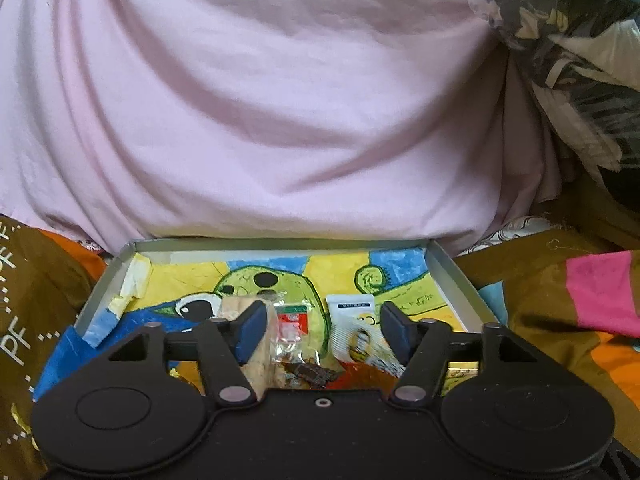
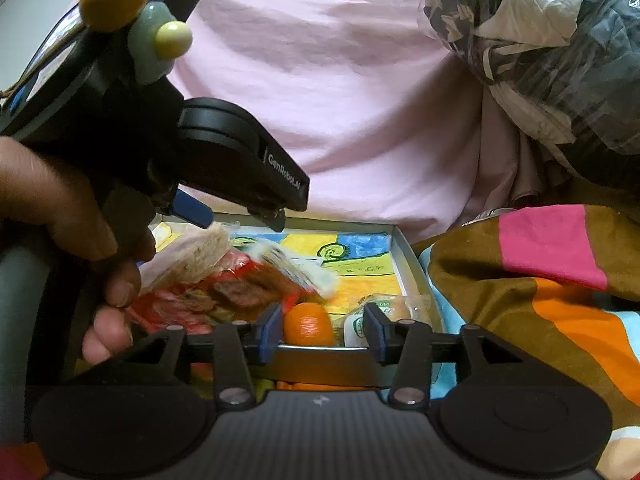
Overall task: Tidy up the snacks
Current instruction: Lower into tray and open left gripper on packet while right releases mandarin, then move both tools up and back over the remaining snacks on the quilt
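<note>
A shallow metal tray (image 1: 280, 245) lined with a bright child's drawing holds the snacks. In the left wrist view my left gripper (image 1: 324, 332) is open over it. A beige cracker pack (image 1: 256, 360) lies against its left pad, with a clear packet with a red and green label (image 1: 292, 326) and a white sachet (image 1: 352, 314) loose between the pads. In the right wrist view my right gripper (image 2: 323, 332) is open at the tray's near rim (image 2: 320, 354). A small orange snack (image 2: 308, 324) and a green-labelled packet (image 2: 356, 326) sit between its pads. The left gripper (image 2: 236, 220) hovers over the cracker pack (image 2: 192, 256).
Pink bedding (image 1: 280, 100) rises right behind the tray. A clear plastic bag with dark patterned contents (image 2: 540, 40) sits at the upper right. A brown, pink and orange blanket (image 2: 540, 280) lies around the tray. A person's hand (image 2: 60, 208) holds the left gripper's handle. Red snack packets (image 2: 192, 300) pile in the tray.
</note>
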